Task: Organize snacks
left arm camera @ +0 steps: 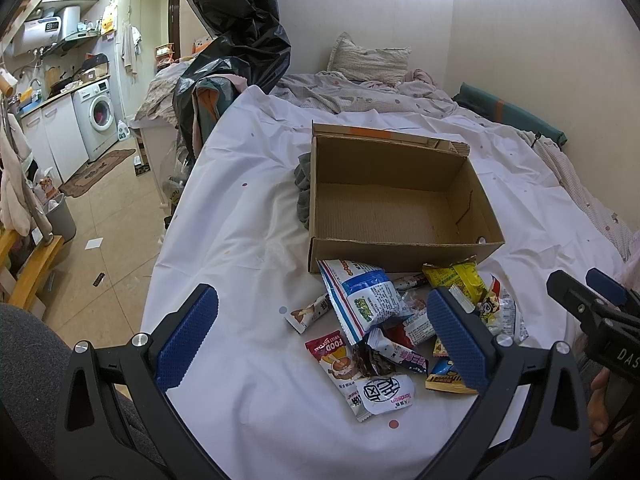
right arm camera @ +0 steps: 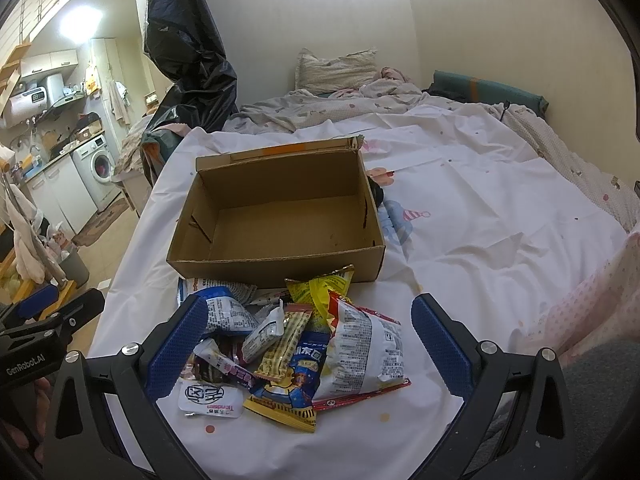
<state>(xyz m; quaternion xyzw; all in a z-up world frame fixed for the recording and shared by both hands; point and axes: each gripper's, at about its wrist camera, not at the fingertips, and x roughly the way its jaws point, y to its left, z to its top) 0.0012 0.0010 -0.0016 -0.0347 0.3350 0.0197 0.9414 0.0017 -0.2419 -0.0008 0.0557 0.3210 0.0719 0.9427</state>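
An open, empty cardboard box (left arm camera: 400, 200) (right arm camera: 280, 216) sits on a white sheet on the bed. A pile of snack packets (left arm camera: 396, 320) (right arm camera: 296, 344) lies just in front of it, among them a blue-and-white bag (left arm camera: 368, 300), a yellow packet (right arm camera: 320, 288) and a large red-edged white bag (right arm camera: 364, 352). My left gripper (left arm camera: 320, 316) is open and empty, hovering above the left part of the pile. My right gripper (right arm camera: 312, 320) is open and empty above the pile; it also shows in the left wrist view (left arm camera: 588, 292).
A black plastic bag (left arm camera: 236, 40) over clothes stands at the bed's left edge. A grey cloth (left arm camera: 304, 188) lies beside the box. Pillow (left arm camera: 368, 60) and crumpled bedding lie at the far end. Kitchen units and a washing machine (left arm camera: 98, 116) are across the floor on the left.
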